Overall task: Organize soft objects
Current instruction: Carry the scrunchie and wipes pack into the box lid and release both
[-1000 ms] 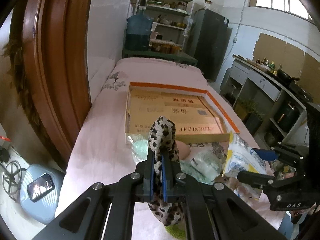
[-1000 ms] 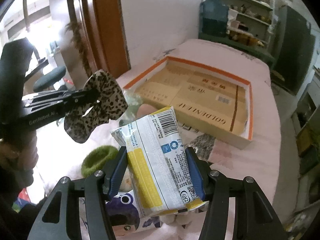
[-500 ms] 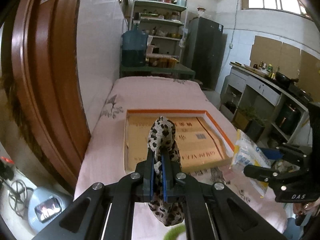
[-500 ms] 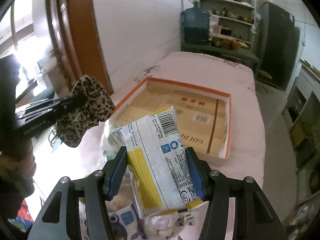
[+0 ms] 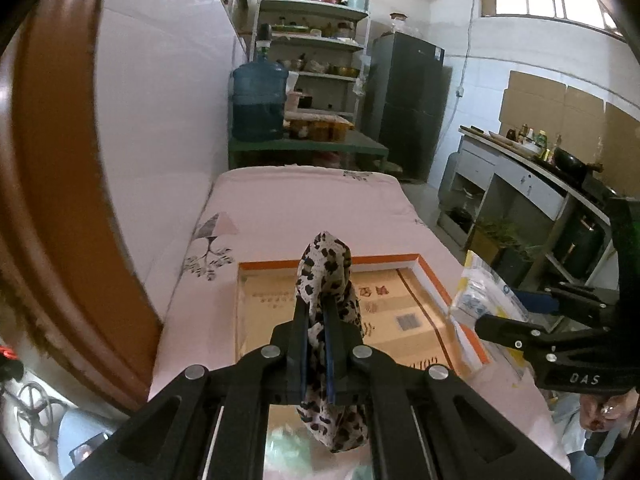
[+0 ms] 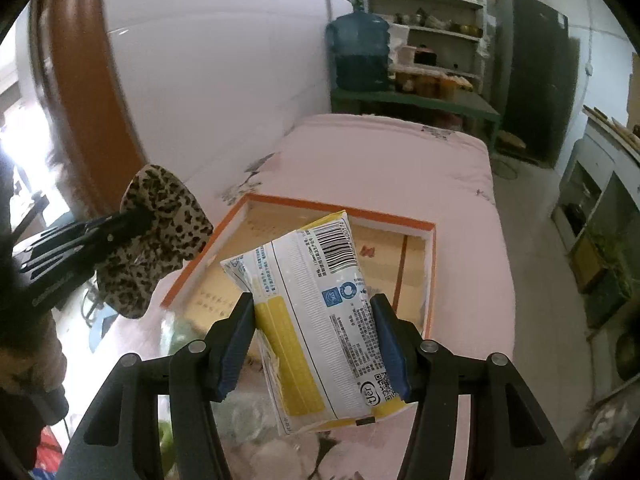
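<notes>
My left gripper [image 5: 316, 312] is shut on a leopard-print scrunchie [image 5: 326, 276] and holds it in the air over the near end of a shallow orange-rimmed cardboard box [image 5: 434, 280]. The scrunchie also shows in the right wrist view [image 6: 160, 224], left of the box [image 6: 430, 276]. My right gripper [image 6: 314, 312] is shut on a white and yellow tissue pack [image 6: 320, 312], held above the box's near edge. The pack shows in the left wrist view [image 5: 480, 296] at the box's right side.
The box lies on a pink padded table [image 5: 304, 204] along a white wall. Several soft packets [image 6: 240, 412] lie on the table just below my grippers. A wooden door frame [image 5: 52, 184] stands at the left, a green bench with a water jug [image 5: 258, 100] beyond the table.
Both grippers have risen and moved forward with their loads, from over the pile of soft items toward the box. The box now sits lower and closer in both views.
</notes>
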A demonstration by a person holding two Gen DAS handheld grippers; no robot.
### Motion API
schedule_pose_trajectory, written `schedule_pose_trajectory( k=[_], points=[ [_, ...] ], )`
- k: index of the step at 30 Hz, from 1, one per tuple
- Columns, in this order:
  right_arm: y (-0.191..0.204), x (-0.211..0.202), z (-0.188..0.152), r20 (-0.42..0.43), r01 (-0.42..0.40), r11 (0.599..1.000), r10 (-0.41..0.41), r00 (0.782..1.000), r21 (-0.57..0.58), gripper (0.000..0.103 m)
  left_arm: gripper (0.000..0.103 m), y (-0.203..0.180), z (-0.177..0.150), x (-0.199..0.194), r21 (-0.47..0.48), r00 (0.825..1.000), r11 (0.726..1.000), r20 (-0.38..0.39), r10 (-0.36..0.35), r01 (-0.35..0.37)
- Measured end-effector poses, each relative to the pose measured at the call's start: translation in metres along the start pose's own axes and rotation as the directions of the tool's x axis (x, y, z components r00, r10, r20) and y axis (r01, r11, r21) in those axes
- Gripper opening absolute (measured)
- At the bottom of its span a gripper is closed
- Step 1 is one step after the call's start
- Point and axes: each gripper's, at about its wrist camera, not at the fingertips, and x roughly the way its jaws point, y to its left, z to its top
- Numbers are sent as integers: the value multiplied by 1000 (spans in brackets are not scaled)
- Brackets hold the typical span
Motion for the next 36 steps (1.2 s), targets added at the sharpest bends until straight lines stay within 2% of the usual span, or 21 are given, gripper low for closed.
schedule_pose_trajectory(
  k=[6, 10, 15, 23, 36],
  points=[
    [-26, 31, 35, -43, 52, 996, -49, 998, 67, 59, 6, 10, 27, 57, -41, 997, 999, -71, -7, 4],
    [-39, 66, 48, -94, 104, 991, -96, 991, 88, 60, 6, 12, 29, 94, -40, 994, 999, -109, 11, -15],
    [-50, 104, 50, -134, 100, 988, -83, 987, 118, 60, 6, 13, 24, 135, -41, 988, 999, -151, 7, -13],
    [-64, 139, 51, -165, 86, 983, -59, 985, 163, 59, 6, 16, 23, 165, -59, 984, 998, -178, 5, -15],
    [-69, 172, 51, -208, 87, 984, -54, 977, 153, 60, 6, 25, 18, 194, -67, 972, 997, -233, 22, -39]
  ],
)
